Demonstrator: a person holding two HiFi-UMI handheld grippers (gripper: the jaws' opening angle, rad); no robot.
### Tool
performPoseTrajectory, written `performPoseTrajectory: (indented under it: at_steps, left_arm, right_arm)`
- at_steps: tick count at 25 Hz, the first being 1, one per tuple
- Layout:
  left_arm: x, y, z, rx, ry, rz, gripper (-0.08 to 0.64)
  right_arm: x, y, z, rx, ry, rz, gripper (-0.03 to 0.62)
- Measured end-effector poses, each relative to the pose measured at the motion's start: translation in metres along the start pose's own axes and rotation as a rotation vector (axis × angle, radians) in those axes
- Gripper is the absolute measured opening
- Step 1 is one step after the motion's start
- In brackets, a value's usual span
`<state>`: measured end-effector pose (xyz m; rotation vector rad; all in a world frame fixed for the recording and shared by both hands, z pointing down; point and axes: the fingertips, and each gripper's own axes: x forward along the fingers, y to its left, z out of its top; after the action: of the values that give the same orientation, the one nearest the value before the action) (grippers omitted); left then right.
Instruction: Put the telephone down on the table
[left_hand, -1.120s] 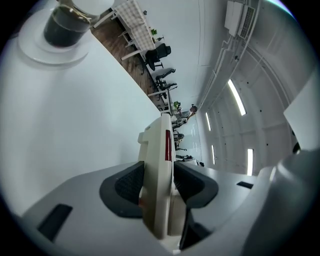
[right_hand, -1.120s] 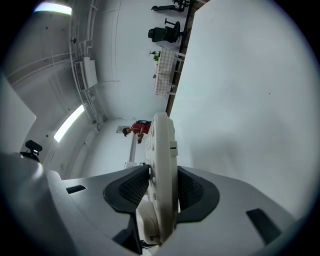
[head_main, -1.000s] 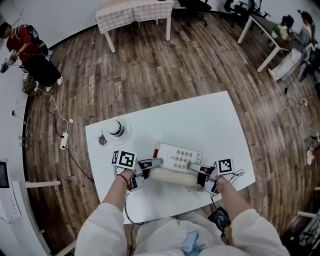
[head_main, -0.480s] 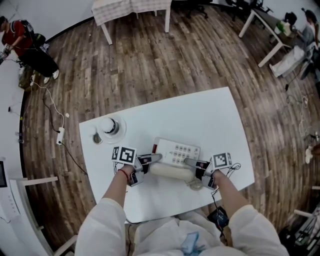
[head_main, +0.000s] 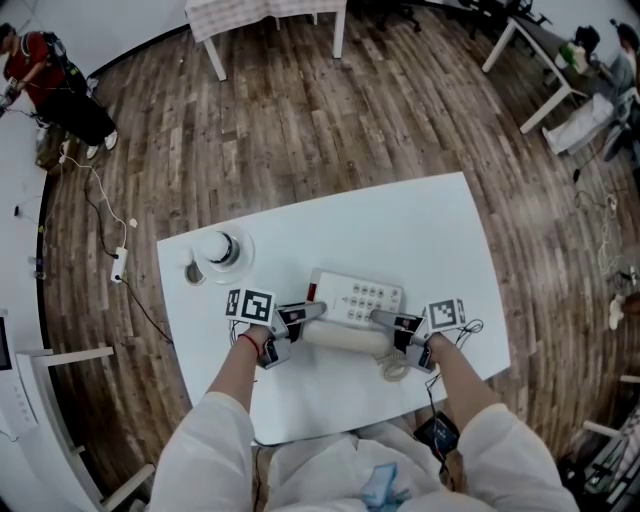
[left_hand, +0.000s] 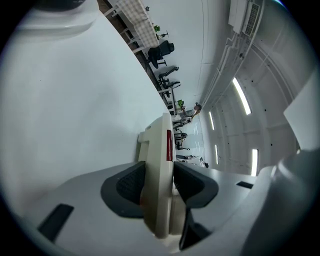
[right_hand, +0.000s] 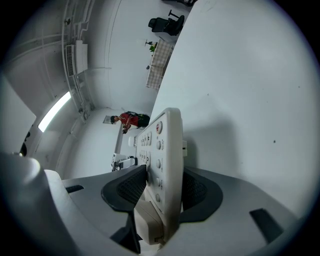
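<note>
A cream telephone (head_main: 357, 300) with its handset (head_main: 345, 338) along the near side lies flat on the white table (head_main: 420, 235). My left gripper (head_main: 318, 312) is shut on the phone's left end; in the left gripper view both pads press the cream edge with the red strip (left_hand: 168, 145). My right gripper (head_main: 380, 320) is at the phone's right end. In the right gripper view the keypad body (right_hand: 167, 145) stands between the jaws, which are opening, the pads (right_hand: 131, 187) just off its faces.
A white round object with a dark top (head_main: 221, 249) and a small cap (head_main: 194, 273) sit at the table's left side. A coiled cord (head_main: 393, 370) lies near the front edge by my right gripper. Wooden floor surrounds the table; a person in red (head_main: 30, 50) is far left.
The telephone and both grippers stay at the same spot on the table. The head view has shifted slightly.
</note>
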<state>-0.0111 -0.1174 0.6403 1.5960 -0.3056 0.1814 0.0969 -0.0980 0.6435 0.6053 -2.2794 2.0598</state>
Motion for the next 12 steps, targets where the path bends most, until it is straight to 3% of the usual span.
performPoseTrajectory:
  at_steps: [6, 12]
  left_arm:
    - [0.0014, -0.0023, 0.0017, 0.004, 0.002, -0.012, 0.173]
    - [-0.0017, -0.0034, 0.0042, 0.091, 0.025, 0.062, 0.173]
  right_arm:
    - [-0.0034, -0.0084, 0.0001, 0.036, -0.018, -0.005, 0.199]
    - [-0.0043, -0.0141, 0.0011, 0.023, -0.014, -0.028, 0.199]
